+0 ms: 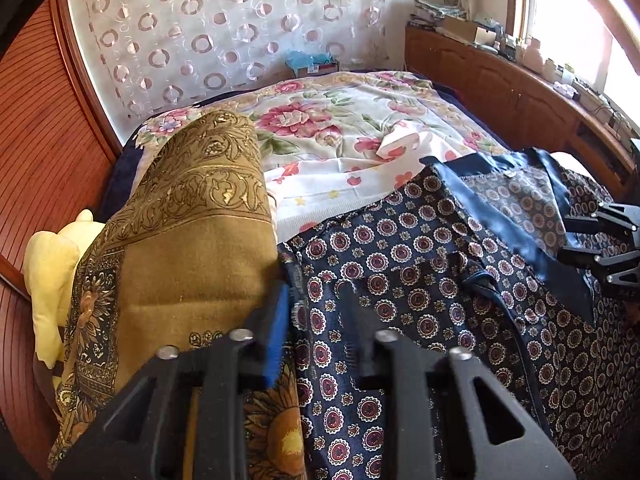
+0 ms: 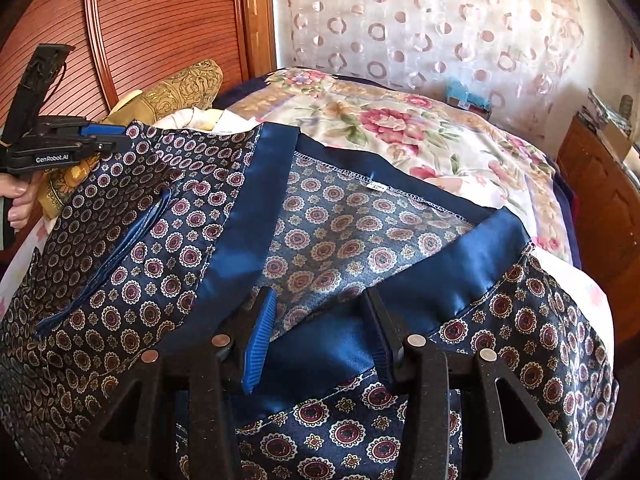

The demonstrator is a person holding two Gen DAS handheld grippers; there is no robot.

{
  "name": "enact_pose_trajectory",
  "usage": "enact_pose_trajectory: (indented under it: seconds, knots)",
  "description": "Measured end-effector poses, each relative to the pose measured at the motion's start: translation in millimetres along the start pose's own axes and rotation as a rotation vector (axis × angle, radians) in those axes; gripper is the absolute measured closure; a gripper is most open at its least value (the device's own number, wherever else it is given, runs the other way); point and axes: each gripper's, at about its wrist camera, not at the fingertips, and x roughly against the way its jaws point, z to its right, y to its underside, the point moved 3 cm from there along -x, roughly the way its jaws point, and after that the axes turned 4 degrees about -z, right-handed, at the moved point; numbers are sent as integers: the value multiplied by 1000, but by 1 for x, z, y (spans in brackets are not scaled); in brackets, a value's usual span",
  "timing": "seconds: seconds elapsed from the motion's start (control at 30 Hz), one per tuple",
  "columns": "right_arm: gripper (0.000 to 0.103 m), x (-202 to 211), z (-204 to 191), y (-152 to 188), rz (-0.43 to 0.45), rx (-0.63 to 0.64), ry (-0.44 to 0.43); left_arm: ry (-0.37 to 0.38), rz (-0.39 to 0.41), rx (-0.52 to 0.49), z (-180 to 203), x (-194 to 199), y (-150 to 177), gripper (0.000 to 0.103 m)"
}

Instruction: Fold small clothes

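Floral bedspread (image 1: 332, 136) covers the bed, with a ring-patterned curtain (image 2: 432, 28) behind it and wooden cabinets (image 1: 500, 84) along the far right side. I note a navy medallion-print garment (image 2: 168, 240) spread across the bed's near edge, its plain blue satin collar band (image 2: 248, 220) turned open to show the paler lining (image 2: 344, 232). My left gripper (image 1: 316, 304) has its fingers parted, straddling a raised fold at the garment's left edge; I cannot tell whether the pads press it. My right gripper (image 2: 320, 320) stands open over the satin band, holding nothing. A mustard patterned scarf (image 1: 180, 220) lies heaped just beside the garment at the bed's left edge, a pale yellow cloth (image 1: 52, 272) beyond it.
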Motion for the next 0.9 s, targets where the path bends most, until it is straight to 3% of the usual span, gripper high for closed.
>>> enact_pose_trajectory:
  seconds: [0.07, 0.17, 0.3, 0.5, 0.9]
  knots:
    - [57, 18, 12, 5, 2, -5, -5, 10, 5, -7, 0, 0, 1, 97]
    - [57, 27, 17, 9, 2, -2, -8, 0, 21, -20, 0, 5, 4, 101]
    - [57, 33, 19, 11, -2, 22, 25, -1, 111, -8, -3, 35, 3, 102]
    - [57, 76, 26, 5, 71, 15, 39, -55, 210, 38, -35, 77, -6, 102]
    - [57, 149, 53, 24, 171, -70, 95, -156, 229, 119, -103, 78, -12, 102]
